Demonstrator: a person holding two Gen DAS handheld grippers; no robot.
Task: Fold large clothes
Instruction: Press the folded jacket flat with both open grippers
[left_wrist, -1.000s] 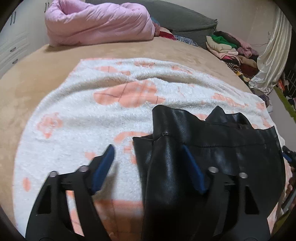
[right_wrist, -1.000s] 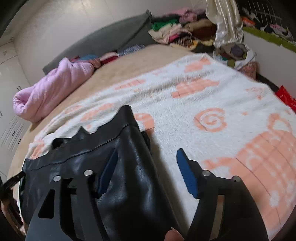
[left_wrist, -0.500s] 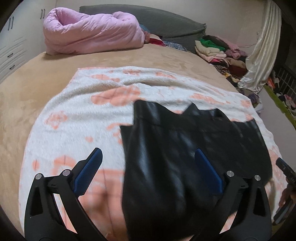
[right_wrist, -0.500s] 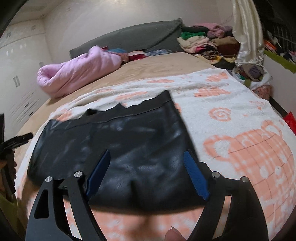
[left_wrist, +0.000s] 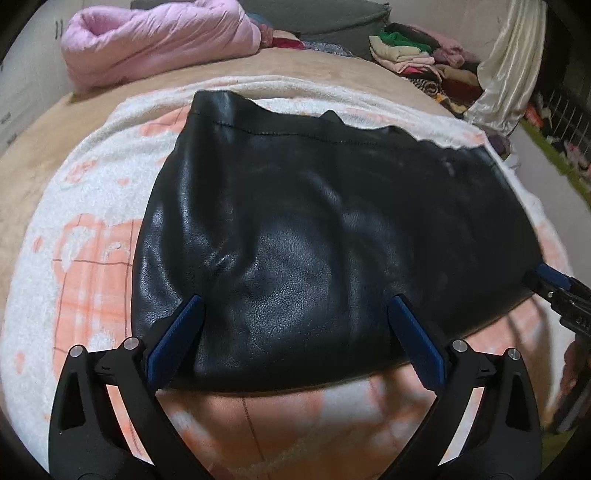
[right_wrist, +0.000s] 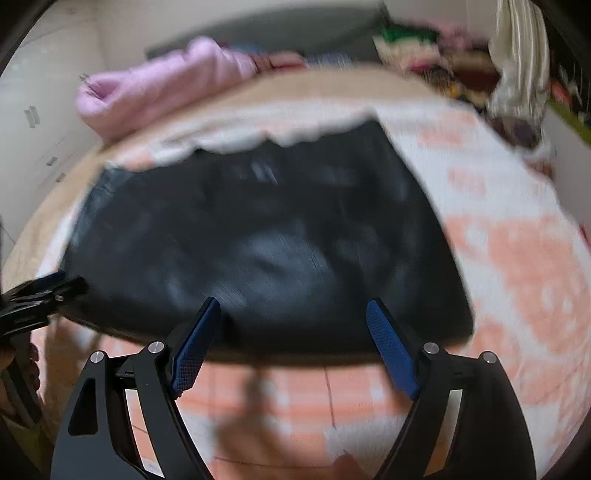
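Note:
A black leather garment (left_wrist: 325, 229) lies folded flat on the white and orange blanket (left_wrist: 92, 229). My left gripper (left_wrist: 295, 306) hovers over its near left part, jaws wide open, nothing between the blue pads (left_wrist: 173, 343). My right gripper (right_wrist: 293, 310) hovers over the garment (right_wrist: 266, 243) near its front edge, open and holding nothing; that view is blurred by motion. Each gripper shows at the edge of the other's view: the right one (left_wrist: 554, 291) at the garment's right corner, the left one (right_wrist: 40, 291) at its left corner.
The blanket covers a tan bed (left_wrist: 33, 155). A rolled pink duvet (left_wrist: 155, 40) and a grey pillow (left_wrist: 332, 22) lie at the far end. Piles of clothes (left_wrist: 417, 55) and a pale curtain (left_wrist: 506, 74) stand far right. White drawers (right_wrist: 40, 122) line the left wall.
Both grippers let go of the black garment, opened wider and drew back toward the near edge. The garment now lies spread flat and fills more of both views.

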